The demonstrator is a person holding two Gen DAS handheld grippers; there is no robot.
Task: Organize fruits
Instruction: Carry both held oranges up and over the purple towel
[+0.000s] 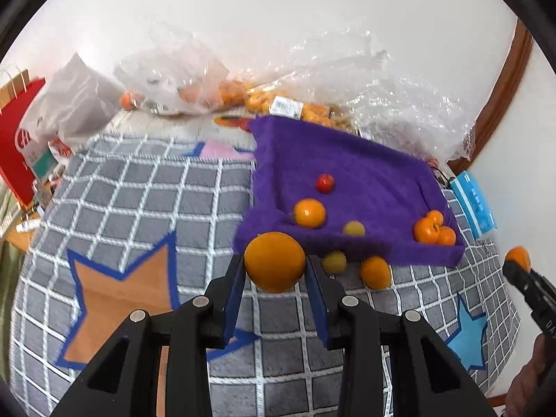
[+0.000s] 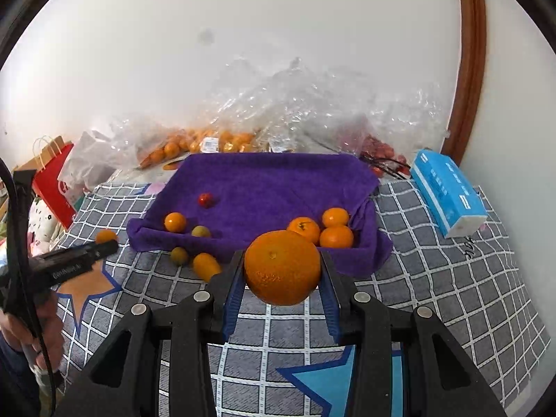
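The left hand-held gripper [image 1: 274, 271] grips a smooth orange [image 1: 274, 261]; the right hand-held gripper [image 2: 282, 276] clamps a bigger orange [image 2: 282, 267]. Both are above the checked blanket [image 2: 434, 278]. Beyond, a purple towel [image 2: 271, 187] holds small fruits, with plastic bags [image 2: 295, 104] behind.

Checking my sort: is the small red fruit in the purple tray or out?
In: the small red fruit lies on the purple tray floor, inside its raised edges.

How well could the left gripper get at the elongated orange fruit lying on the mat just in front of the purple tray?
Probably not yet: the left gripper is shut on an orange. The fruit itself lies uncovered, beside a greenish fruit.
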